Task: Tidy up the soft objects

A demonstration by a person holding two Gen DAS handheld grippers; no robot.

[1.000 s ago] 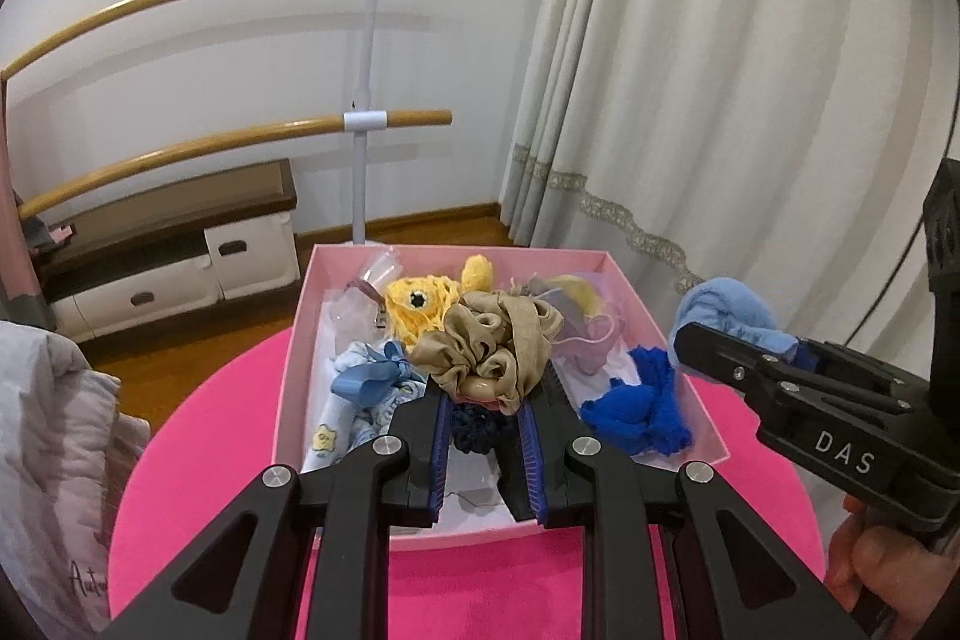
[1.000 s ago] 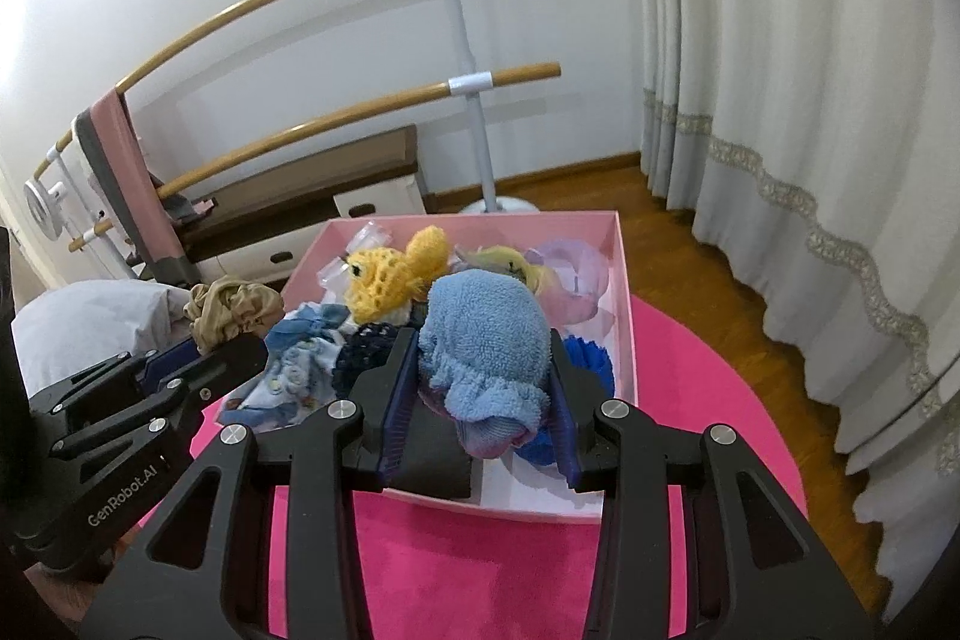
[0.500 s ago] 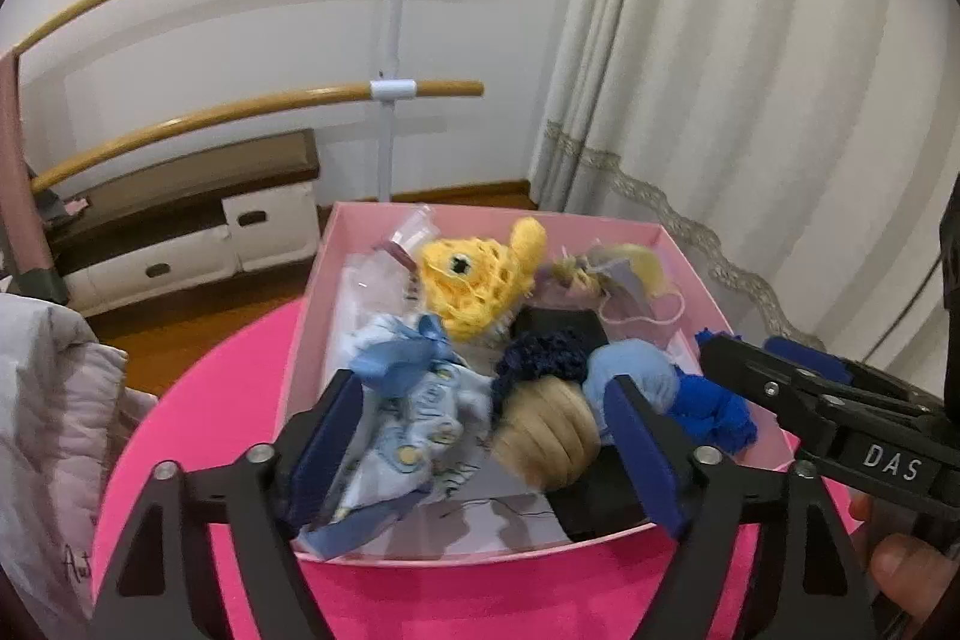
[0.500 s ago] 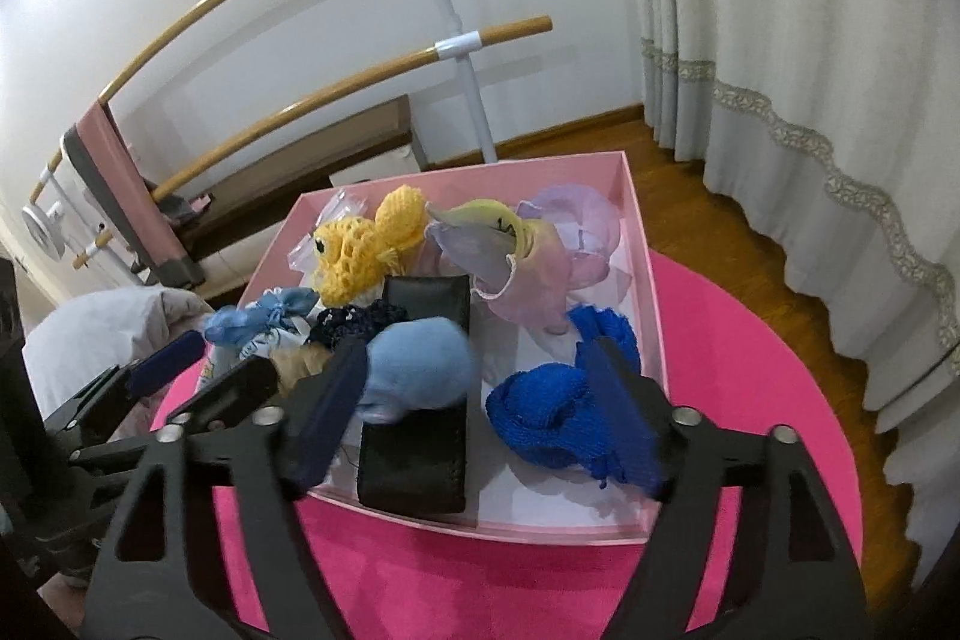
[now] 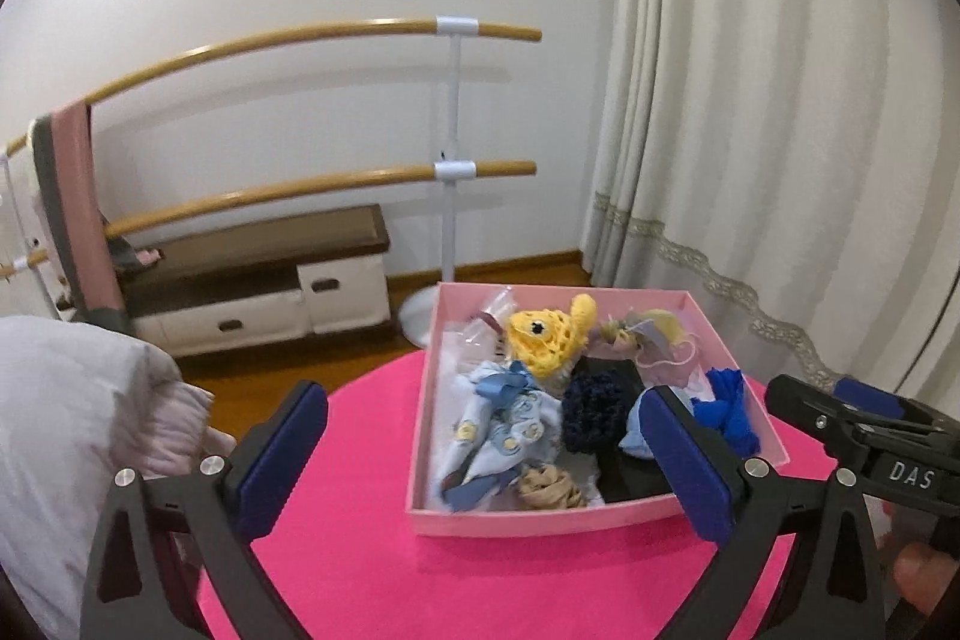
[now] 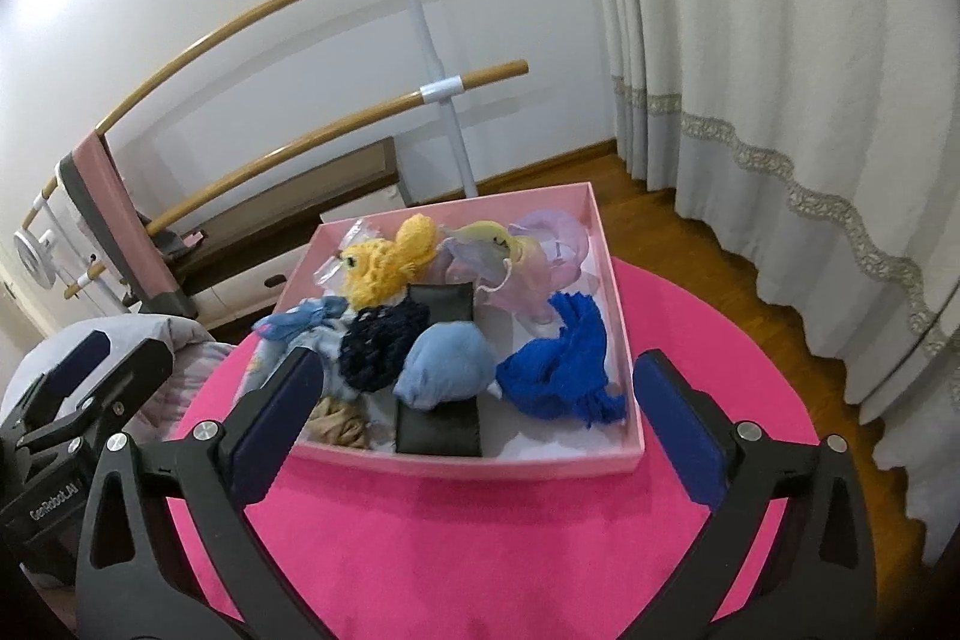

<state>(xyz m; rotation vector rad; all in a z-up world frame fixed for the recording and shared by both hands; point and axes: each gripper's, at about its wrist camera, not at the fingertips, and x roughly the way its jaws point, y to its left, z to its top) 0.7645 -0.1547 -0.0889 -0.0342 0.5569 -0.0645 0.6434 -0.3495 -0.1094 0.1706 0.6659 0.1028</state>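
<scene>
I judge the sorting close to finished: every soft item I can see sits inside the pink box (image 6: pixel 624 322), and the round pink table (image 6: pixel 480 550) around it carries nothing loose in either view. My left gripper (image 5: pixel 486 460) and right gripper (image 6: pixel 480 418) both hang over the near side of the table, their fingers having just spread wide, released, with nothing between them. Reading the right wrist view as a clock face centred on the box: the yellow crochet toy (image 6: pixel 384 262) lies at eleven o'clock against the far wall; a pale pink and lilac sheer piece (image 6: pixel 534 256) with a yellowish bit on top fills one o'clock; the bright blue knit (image 6: pixel 564 364) is bunched at four o'clock in the near right corner; the light blue cloth bundle (image 6: pixel 447 367) rests near the centre on a flat black pad (image 6: pixel 441 388) that runs from the middle to six o'clock; the navy scrunchie (image 6: pixel 381 349) touches it at nine o'clock; a pale blue patterned cloth with a ribbon bow (image 6: pixel 306 319) lies along the left wall; the beige scrunchie (image 6: pixel 339 421) sits at seven o'clock in the near left corner. What may remain, I think, is tidying, since the items lie heaped and overlapping.
</scene>
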